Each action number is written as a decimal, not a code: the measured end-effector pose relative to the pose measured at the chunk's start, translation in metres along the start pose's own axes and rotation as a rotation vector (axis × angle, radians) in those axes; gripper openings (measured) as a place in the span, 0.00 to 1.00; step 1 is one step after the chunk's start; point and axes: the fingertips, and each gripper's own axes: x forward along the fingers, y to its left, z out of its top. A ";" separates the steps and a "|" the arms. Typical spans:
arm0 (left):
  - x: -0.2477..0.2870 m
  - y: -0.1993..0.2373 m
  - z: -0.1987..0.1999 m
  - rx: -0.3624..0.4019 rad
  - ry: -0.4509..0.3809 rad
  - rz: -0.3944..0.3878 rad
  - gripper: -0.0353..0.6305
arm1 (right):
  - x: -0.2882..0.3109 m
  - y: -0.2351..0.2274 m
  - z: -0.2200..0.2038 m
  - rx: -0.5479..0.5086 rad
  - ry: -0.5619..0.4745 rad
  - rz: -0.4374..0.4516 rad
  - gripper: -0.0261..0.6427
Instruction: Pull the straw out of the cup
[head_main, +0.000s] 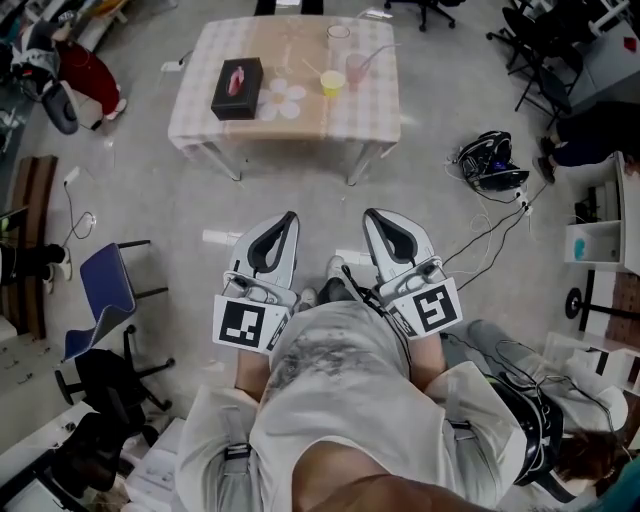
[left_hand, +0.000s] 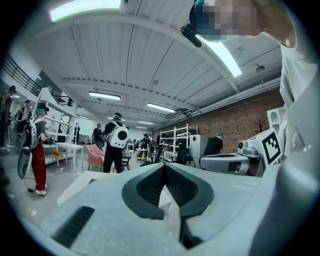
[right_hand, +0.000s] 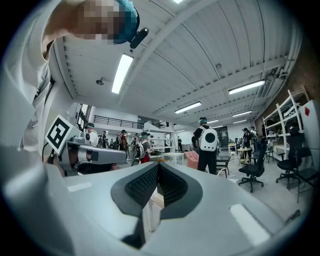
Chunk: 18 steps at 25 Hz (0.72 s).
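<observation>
A pink cup (head_main: 356, 70) with a thin straw (head_main: 376, 51) leaning to the right stands on the far table (head_main: 300, 125), beside a small yellow cup (head_main: 332, 83) and a clear glass (head_main: 338, 40). Both grippers are held close to the person's body, well short of the table, and point level toward it. My left gripper (head_main: 291, 216) is shut with nothing in it; its ribbed pads meet at the tip (left_hand: 163, 166). My right gripper (head_main: 369, 214) is likewise shut and empty (right_hand: 158, 164). The table and cups do not show in either gripper view.
A black box (head_main: 238, 88) and a flower-shaped mat (head_main: 283, 98) lie on the table's left half. On the floor are a blue chair (head_main: 105, 290) at the left, black gear with cables (head_main: 490, 160) at the right, and a white shelf (head_main: 600, 225). People stand in the hall beyond.
</observation>
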 end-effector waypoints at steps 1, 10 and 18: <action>0.007 0.000 0.001 0.003 0.001 0.005 0.06 | 0.003 -0.007 0.001 0.000 -0.003 0.005 0.05; 0.054 0.003 0.006 0.016 0.002 0.062 0.06 | 0.017 -0.056 0.007 0.010 -0.024 0.046 0.05; 0.083 0.014 0.004 0.012 0.017 0.066 0.06 | 0.038 -0.079 0.004 0.019 -0.015 0.059 0.05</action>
